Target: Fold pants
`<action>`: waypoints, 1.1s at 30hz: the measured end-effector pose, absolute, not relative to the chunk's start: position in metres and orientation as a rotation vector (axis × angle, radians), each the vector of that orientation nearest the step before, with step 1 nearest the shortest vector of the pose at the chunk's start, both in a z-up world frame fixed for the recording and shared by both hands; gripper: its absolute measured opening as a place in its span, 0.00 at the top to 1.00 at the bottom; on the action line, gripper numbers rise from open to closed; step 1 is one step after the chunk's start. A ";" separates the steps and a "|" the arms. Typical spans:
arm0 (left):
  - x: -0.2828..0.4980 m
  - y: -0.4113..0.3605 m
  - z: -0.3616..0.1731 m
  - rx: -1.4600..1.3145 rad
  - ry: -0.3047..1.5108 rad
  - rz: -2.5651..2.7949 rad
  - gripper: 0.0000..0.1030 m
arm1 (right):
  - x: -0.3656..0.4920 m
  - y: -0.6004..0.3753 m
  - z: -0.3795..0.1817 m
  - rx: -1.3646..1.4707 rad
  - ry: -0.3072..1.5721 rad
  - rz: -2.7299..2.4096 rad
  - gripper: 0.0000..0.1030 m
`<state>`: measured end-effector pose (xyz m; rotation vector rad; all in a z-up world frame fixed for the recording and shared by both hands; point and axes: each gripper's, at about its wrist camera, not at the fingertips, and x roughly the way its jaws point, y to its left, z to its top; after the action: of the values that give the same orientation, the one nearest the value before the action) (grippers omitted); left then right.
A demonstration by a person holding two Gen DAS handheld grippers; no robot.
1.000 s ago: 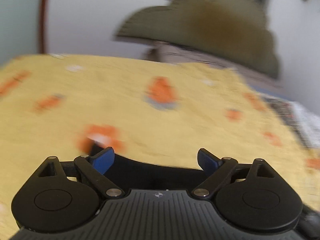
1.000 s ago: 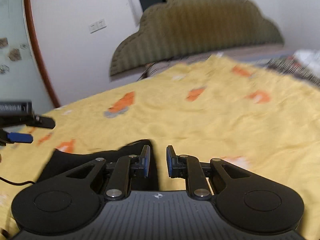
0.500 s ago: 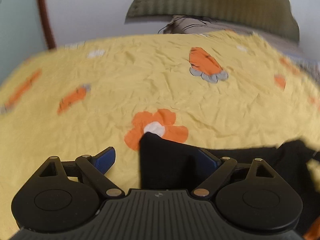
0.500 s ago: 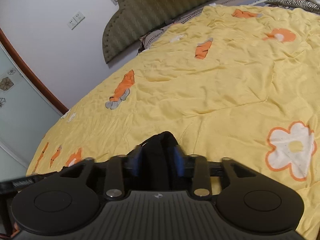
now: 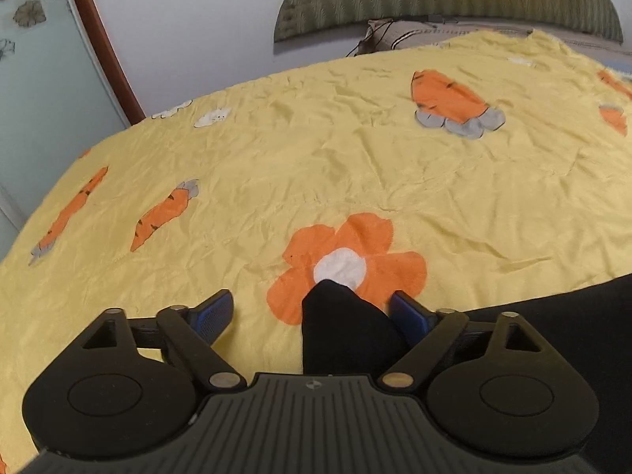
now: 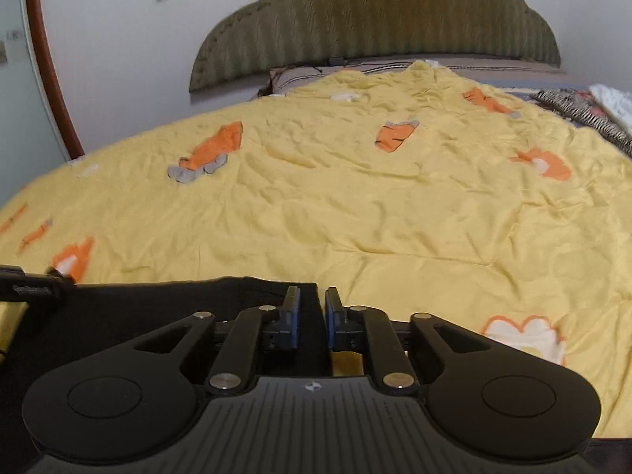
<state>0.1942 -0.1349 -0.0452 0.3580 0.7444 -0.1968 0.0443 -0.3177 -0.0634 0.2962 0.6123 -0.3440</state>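
Note:
Black pants point(image 6: 158, 300) lie flat on the yellow quilt point(image 6: 355, 197), spreading left from my right gripper point(image 6: 312, 296). Its jaws are closing to a narrow gap on the pants' upper right edge, with dark cloth between the pads. In the left wrist view a pointed corner of the pants point(image 5: 343, 328) rises between the wide jaws of my left gripper point(image 5: 312, 300), over an orange flower print point(image 5: 355, 249). That gripper is closing slightly; the cloth touches only the right pad point(image 5: 407, 312). The left gripper's finger point(image 6: 35, 284) shows at the right view's left edge.
The quilt, with carrot and flower prints, covers the bed up to a green padded headboard point(image 6: 375, 19) and a pillow point(image 5: 414, 33). Zebra-striped and white cloth point(image 6: 584, 114) lies at the far right. A wall and a wood-framed glass door point(image 5: 39, 79) stand at left.
The left gripper sank toward the quilt and the pants corner now sits between its jaws. The right gripper opened around a bunched fold, then narrowed on the pants' edge.

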 end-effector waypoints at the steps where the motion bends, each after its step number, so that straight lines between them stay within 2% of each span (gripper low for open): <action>1: 0.187 -0.132 -0.039 0.359 0.725 -0.200 0.16 | 0.035 -0.317 -0.057 0.295 0.577 -0.361 0.81; 4: 0.158 -0.122 -0.021 0.354 0.664 -0.219 0.15 | -0.004 -0.312 -0.035 0.281 0.489 -0.332 0.81; 10: 0.104 -0.111 -0.018 0.309 0.694 -0.334 0.15 | -0.025 -0.253 -0.044 0.152 0.613 -0.018 0.81; 12: 0.093 -0.113 -0.028 0.341 0.711 -0.356 0.14 | -0.024 -0.249 -0.061 0.110 0.656 -0.056 0.82; 15: 0.088 -0.111 -0.045 0.403 0.722 -0.332 0.14 | -0.035 -0.267 -0.063 0.212 0.632 -0.104 0.82; 16: 0.085 -0.105 -0.040 0.378 0.721 -0.333 0.17 | -0.042 -0.269 -0.057 0.202 0.620 -0.144 0.81; 19: 0.072 -0.088 -0.023 0.285 0.708 -0.361 0.15 | -0.058 -0.272 -0.043 0.176 0.571 -0.189 0.81; 24: 0.052 -0.089 -0.039 0.286 0.784 -0.440 0.14 | -0.050 -0.272 -0.060 0.160 0.629 -0.167 0.82; 28: 0.037 -0.079 -0.033 0.293 0.751 -0.444 0.17 | -0.056 -0.267 -0.047 0.145 0.588 -0.201 0.80; 30: 0.034 -0.075 -0.028 0.285 0.729 -0.457 0.15 | -0.056 -0.258 -0.043 0.138 0.575 -0.130 0.80; 33: 0.033 -0.077 -0.039 0.325 0.775 -0.462 0.14 | -0.044 -0.251 -0.059 0.117 0.639 -0.128 0.81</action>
<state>0.0334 -0.0767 -0.0386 0.3248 0.7755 -0.4618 -0.0441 -0.2510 -0.0591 0.1170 0.6389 -0.1283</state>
